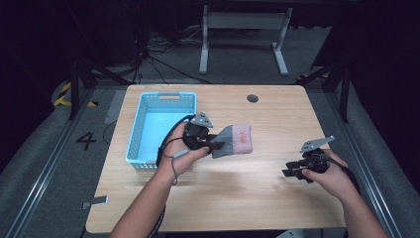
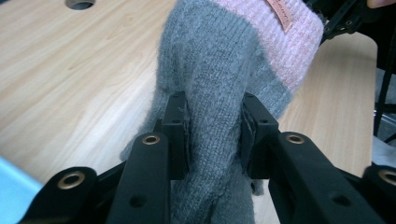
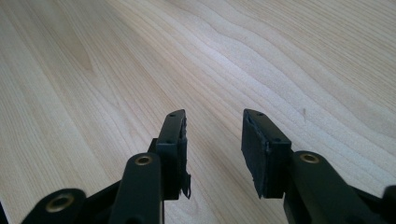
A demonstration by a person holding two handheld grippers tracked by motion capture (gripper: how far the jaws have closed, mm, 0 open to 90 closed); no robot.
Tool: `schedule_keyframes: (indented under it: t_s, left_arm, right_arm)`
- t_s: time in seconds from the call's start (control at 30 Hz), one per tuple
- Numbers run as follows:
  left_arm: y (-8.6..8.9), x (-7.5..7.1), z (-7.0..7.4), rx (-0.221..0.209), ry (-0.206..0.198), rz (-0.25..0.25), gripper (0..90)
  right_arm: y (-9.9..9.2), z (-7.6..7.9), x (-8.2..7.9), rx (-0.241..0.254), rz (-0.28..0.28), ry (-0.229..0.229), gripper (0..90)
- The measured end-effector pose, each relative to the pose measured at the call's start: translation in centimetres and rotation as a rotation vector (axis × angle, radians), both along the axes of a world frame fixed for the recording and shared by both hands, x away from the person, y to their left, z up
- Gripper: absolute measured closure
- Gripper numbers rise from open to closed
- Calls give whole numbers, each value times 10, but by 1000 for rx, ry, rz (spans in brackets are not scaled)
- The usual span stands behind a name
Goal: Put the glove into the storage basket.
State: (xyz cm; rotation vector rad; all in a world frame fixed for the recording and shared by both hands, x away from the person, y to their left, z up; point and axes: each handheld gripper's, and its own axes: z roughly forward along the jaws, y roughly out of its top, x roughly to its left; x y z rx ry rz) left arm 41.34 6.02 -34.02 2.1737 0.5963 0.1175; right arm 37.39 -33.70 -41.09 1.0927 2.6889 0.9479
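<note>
Left gripper (image 2: 212,140), jaws clamped on the grey end of a knitted sock (image 2: 224,74), which bulges between the pads. The sock is grey wool with a pink ribbed cuff bearing a small sewn label (lettering too small to read); it is held over the wooden table (image 1: 237,198), just beside the blue basket (image 1: 143,148). Right gripper (image 3: 212,149), jaws parted with nothing between them, sits low over bare tabletop, well apart from the sock.

A dim room: grey carpeted floor (image 1: 44,163) marked 4, yellow-black tape (image 1: 62,94), white table frame (image 1: 242,34) behind.
</note>
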Motion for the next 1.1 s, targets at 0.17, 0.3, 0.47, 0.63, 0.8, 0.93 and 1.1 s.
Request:
schedule_keyframes:
  t_s: [0.17, 0.3, 0.47, 0.63, 0.8, 0.93, 1.1]
  left_arm:
    - [13, 5, 3, 2, -3, 16, 682]
    - [21, 8, 4, 4, -5, 28, 682]
    - [31, 14, 6, 10, -10, 40, 682]
    - [41, 21, 9, 15, -14, 45, 680]
    - [55, 32, 13, 31, -28, 63, 679]
    - [65, 39, 16, 33, -31, 68, 678]
    - [87, 53, 16, 46, -35, 91, 679]
  right_arm:
    - [0, 0, 0, 2, -3, 0, 613]
    - [0, -1, 0, 0, -3, 2, 612]
    - [1, -2, -2, -2, -2, 5, 611]
    - [1, -3, -2, 0, -7, 3, 610]
    - [2, -4, -4, 1, -7, 6, 608]
    - [1, -5, -7, -3, -15, 7, 608]
    - [-3, -6, -12, -5, -29, 11, 608]
